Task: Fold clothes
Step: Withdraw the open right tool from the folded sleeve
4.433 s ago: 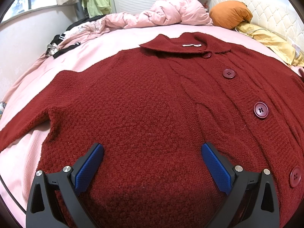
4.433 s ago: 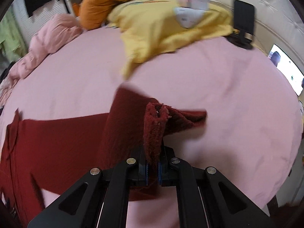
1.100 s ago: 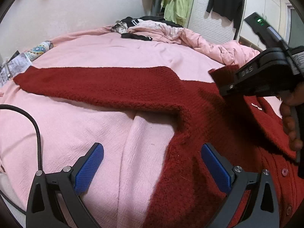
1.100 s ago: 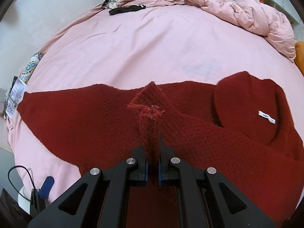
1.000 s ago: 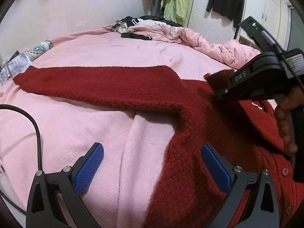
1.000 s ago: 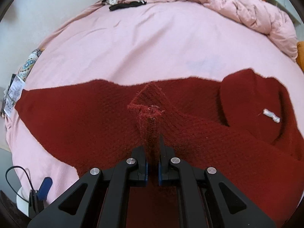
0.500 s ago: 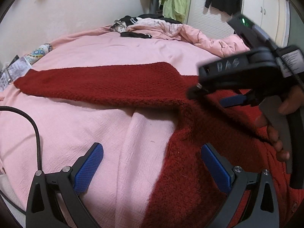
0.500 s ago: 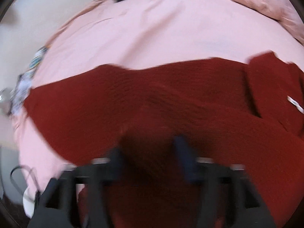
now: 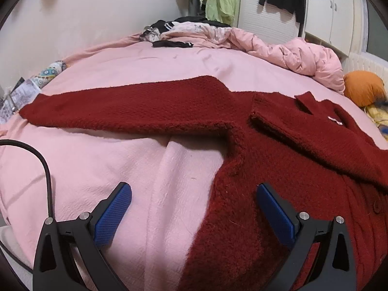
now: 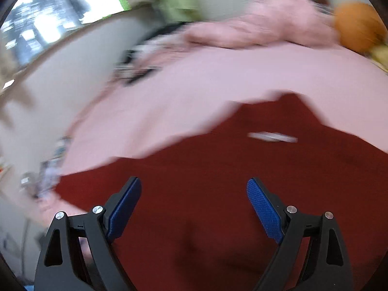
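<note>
One sleeve [image 9: 315, 131] lies folded across the cardigan [image 9: 278, 206]. Both tools, left [image 9: 194, 215] and right [image 10: 194, 208], gape empty. Next: the spread sleeve [image 9: 126, 109], left of the collar [image 9: 312, 101].

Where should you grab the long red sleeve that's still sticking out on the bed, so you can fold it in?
Probably at the cuff end of the stretched-out sleeve, far left in the left wrist view. It lies flat on the pink bedspread, so the open left tool should come in low from that open end, one finger sliding under the edge. Holding the tip lets the whole sleeve swing over the cardigan body.
</note>
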A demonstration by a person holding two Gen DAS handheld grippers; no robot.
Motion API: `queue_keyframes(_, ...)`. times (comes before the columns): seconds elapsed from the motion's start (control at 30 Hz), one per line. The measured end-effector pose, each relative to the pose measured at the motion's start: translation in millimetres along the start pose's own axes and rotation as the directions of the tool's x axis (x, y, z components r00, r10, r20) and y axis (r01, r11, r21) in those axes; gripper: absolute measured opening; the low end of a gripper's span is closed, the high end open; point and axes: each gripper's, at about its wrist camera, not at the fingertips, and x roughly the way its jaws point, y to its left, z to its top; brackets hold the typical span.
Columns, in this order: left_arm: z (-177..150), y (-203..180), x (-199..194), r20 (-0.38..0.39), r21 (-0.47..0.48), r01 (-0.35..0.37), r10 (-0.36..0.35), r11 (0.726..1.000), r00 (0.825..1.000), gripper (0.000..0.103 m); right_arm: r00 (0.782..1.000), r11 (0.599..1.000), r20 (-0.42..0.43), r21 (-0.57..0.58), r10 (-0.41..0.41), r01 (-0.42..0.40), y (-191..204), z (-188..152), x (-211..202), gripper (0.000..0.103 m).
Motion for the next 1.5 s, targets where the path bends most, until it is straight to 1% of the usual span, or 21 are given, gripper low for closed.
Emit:
queue_keyframes(0.13,-0.8,-3.5,1.2,-0.004,0.021,-0.018,0.018,1.000,1.000,0.103,0.997,0.982,-0.001,0.176,-0.072,0.071,-102.3,-11.5,-26.6,0.089)
queue_keyframes(0.23,-1.5,-6.0,2.1,-0.007,0.036,-0.032,0.032,0.999,0.999,0.103,0.985,0.961,-0.012,0.219,-0.170,0.168,-149.5,-24.6,-34.1,0.089)
queue_keyframes(0.27,-1.6,-6.7,2.4,-0.008,0.040,-0.037,0.037,0.999,0.999,0.103,0.977,0.954,-0.019,0.212,-0.213,0.212,-159.1,-29.5,-34.7,0.088)
queue_keyframes(0.3,-1.8,-7.5,2.7,-0.009,0.045,-0.041,0.041,0.998,0.999,0.103,0.966,0.945,-0.025,0.201,-0.257,0.257,-167.6,-34.5,-35.0,0.076)
queue_keyframes(0.33,-1.9,-8.3,3.0,-0.011,0.049,-0.045,0.046,0.998,0.999,0.103,0.953,0.934,-0.031,0.190,-0.301,0.301,-176.0,-39.4,-35.3,0.072)
queue_keyframes(0.4,-2.2,-10.0,4.0,-0.013,0.061,-0.054,0.055,0.997,0.998,0.103,0.921,0.906,-0.042,0.167,-0.387,0.388,-193.0,-49.4,-35.9,0.073)
queue_keyframes(0.5,-2.2,-12.2,5.1,-0.016,0.076,-0.065,0.066,0.995,0.998,0.103,0.902,0.886,-0.039,0.177,-0.430,0.430,-185.7,-46.9,-44.7,0.073)
queue_keyframes(0.6,-2.9,-13.6,5.1,-0.017,0.085,-0.072,0.074,0.994,0.997,0.103,0.905,0.908,0.094,0.109,-0.414,0.404,-159.6,-43.6,-56.9,0.073)
queue_keyframes(0.63,-2.9,-13.8,4.9,-0.018,0.085,-0.072,0.074,0.994,0.997,0.103,0.902,0.908,0.104,0.064,-0.418,0.413,-151.2,-41.1,-54.4,0.073)
queue_keyframes(0.67,-2.7,-13.7,4.8,-0.018,0.085,-0.072,0.074,0.994,0.997,0.103,0.899,0.904,0.093,0.041,-0.429,0.427,-147.1,-40.0,-50.5,0.073)
queue_keyframes(0.77,-2.5,-13.5,4.3,-0.019,0.086,-0.071,0.073,0.994,0.997,0.103,0.904,0.887,0.008,0.197,-0.427,0.417,-183.4,-39.9,-43.9,0.073)
queue_keyframes(0.83,-2.4,-13.6,4.2,-0.019,0.088,-0.072,0.074,0.994,0.997,0.103,0.926,0.871,-0.073,0.319,-0.371,0.374,-210.9,-41.0,-35.6,0.073)
queue_keyframes(0.93,-2.7,-14.4,4.5,-0.019,0.091,-0.075,0.077,0.993,0.997,0.103,0.952,0.906,-0.072,0.292,-0.298,0.306,-208.5,-34.2,-32.6,0.074)
queue_keyframes(0.97,-2.7,-14.6,4.5,-0.019,0.092,-0.076,0.078,0.993,0.997,0.103,0.959,0.928,-0.079,0.244,-0.272,0.283,-201.1,-31.6,-30.0,0.071)
queue_keyframes(1.0,-2.7,-14.8,4.4,-0.019,0.093,-0.077,0.079,0.993,0.997,0.103,0.965,0.947,-0.088,0.193,-0.245,0.258,-193.2,-29.3,-27.2,0.061)
queue_keyframes(1.07,-2.9,-15.0,4.4,-0.019,0.093,-0.077,0.079,0.993,0.997,0.103,0.962,0.953,-0.103,0.144,-0.254,0.268,-187.6,-24.7,-25.3,0.025)
queue_keyframes(1.1,-3.0,-15.2,4.4,-0.019,0.093,-0.077,0.079,0.993,0.997,0.103,0.961,0.953,-0.103,0.140,-0.257,0.270,-187.6,-22.2,-27.1,0.016)
queue_keyframes(1.23,-3.4,-15.6,4.2,-0.020,0.094,-0.077,0.079,0.993,0.997,0.103,0.985,0.933,-0.035,0.319,-0.167,0.169,-219.6,-18.9,-50.3,0.013)
queue_keyframes(1.3,-3.4,-15.7,4.2,-0.020,0.094,-0.076,0.079,0.993,0.997,0.103,0.986,0.886,-0.024,0.436,-0.163,0.157,-250.3,-32.3,-53.2,0.012)
queue_keyframes(1.37,-3.5,-15.6,4.2,-0.020,0.093,-0.076,0.078,0.993,0.997,0.103,0.995,0.848,-0.039,0.520,-0.093,0.100,-273.2,-43.9,-40.2,0.012)
queue_keyframes(1.5,-3.3,-15.5,4.6,-0.020,0.093,-0.075,0.077,0.993,0.997,0.103,0.996,0.864,-0.008,0.497,-0.092,0.083,-272.2,-37.3,-43.6,0.014)
